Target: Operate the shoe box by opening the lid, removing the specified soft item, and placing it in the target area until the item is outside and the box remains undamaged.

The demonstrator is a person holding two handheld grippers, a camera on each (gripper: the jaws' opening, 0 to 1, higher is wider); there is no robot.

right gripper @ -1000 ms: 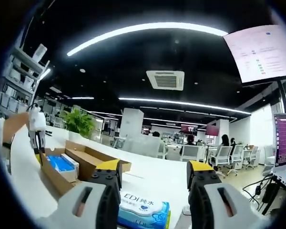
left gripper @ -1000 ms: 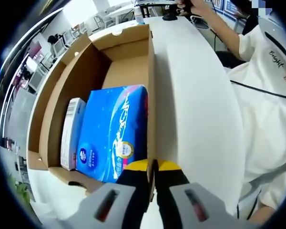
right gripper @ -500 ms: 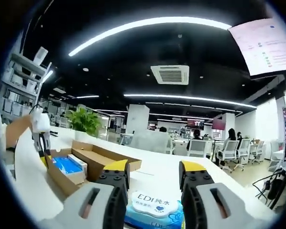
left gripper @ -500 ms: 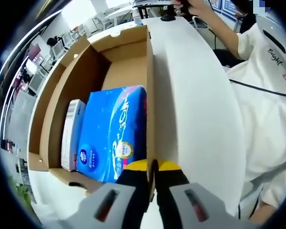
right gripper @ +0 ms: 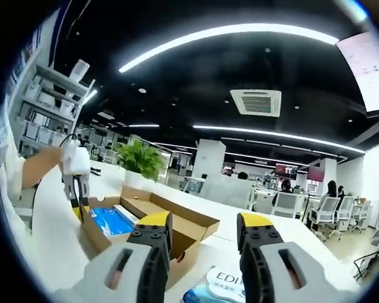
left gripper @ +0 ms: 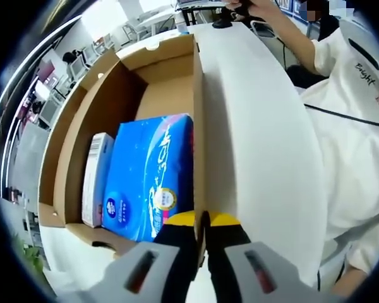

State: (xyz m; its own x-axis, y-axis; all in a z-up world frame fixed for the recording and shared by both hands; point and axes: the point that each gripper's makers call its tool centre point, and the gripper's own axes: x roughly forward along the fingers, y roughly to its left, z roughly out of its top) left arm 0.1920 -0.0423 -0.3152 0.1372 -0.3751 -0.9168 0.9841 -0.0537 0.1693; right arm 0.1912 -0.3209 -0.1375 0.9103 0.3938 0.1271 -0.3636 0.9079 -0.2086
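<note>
The white counter carries the cardboard shoe box, which sits open with its white lid swung up on edge. My left hand-held gripper has its jaws pinched closed on the lid's rim, right at the box's near corner. Inside the box a blue tissue pack lies flat, with a slim white carton just beside it against the wall. My right hand-held gripper hangs above the counter with its jaws parted and nothing between them; a second tissue pack lies on the counter below it, apart from the box.
</note>
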